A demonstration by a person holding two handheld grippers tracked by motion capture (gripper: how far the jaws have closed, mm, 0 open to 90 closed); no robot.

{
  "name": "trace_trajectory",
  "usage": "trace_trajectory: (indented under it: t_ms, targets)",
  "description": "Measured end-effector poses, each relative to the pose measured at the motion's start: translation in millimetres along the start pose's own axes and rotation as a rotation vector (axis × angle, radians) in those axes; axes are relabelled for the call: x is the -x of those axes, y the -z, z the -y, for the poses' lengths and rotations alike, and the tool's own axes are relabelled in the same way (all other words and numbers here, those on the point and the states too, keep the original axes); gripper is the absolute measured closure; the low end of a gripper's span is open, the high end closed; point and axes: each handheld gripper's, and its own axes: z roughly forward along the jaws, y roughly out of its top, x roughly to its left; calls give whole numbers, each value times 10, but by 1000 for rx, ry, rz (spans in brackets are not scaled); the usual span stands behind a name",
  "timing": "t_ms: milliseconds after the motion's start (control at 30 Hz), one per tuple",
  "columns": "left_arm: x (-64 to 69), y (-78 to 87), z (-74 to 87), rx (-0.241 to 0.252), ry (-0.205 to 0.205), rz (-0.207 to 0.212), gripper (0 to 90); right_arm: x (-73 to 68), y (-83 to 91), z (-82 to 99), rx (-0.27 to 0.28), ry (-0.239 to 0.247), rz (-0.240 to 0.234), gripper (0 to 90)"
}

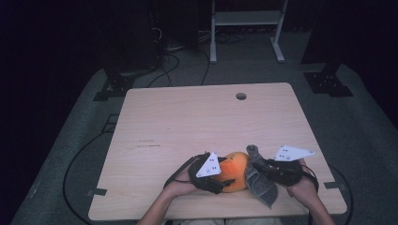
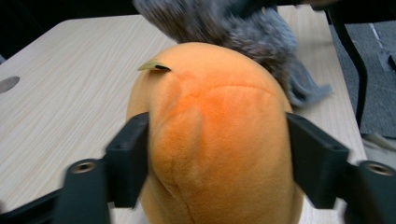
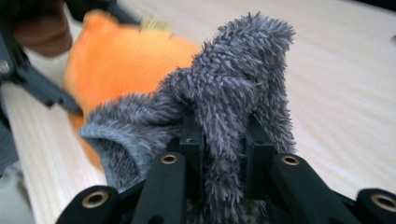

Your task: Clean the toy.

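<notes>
An orange plush toy (image 1: 236,169) rests near the front edge of the wooden table (image 1: 197,122). My left gripper (image 1: 220,180) is shut on the orange plush (image 2: 219,140), one black jaw pressed into each side of it. A small yellow tag (image 2: 153,66) sticks out of the plush's top. My right gripper (image 1: 260,166) is shut on a grey fuzzy cloth (image 1: 259,180), pinching a fold of the cloth (image 3: 233,116) between its jaws. The cloth (image 2: 261,32) lies against the far side of the plush (image 3: 121,60).
A round cable hole (image 1: 241,96) sits near the table's far edge. A white metal frame (image 1: 246,28) and black stands (image 1: 328,79) are on the dark floor beyond the table. Cables (image 1: 80,159) trail on the floor at left.
</notes>
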Motion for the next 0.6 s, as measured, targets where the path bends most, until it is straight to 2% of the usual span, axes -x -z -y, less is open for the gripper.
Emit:
trace_trajectory:
  t_ms: [67,167,267,333,400,467,533,600]
  targets:
    - [-69,16,-19,-4,72,3,182,-24,-23,9,-14,5,-9,735]
    - [-144,89,-31,27,169,15,133,-55,-30,0,-22,7,-18,735]
    - [-141,76,-38,-3,183,26,133,-123,-25,1,-32,21,-20,735]
    - [-125,49,-18,-19,162,46,194,-140,-16,3,-36,31,-20,735]
    - [-86,49,-15,-4,129,33,303,-153,-12,5,-39,31,-21,736]
    - [-51,60,-38,39,73,13,371,-161,10,-13,-36,34,-9,737]
    - [-32,61,-79,88,24,4,398,-166,62,-54,-17,47,29,739]
    - [-32,37,-98,60,-16,4,394,-166,105,-100,11,47,37,739]
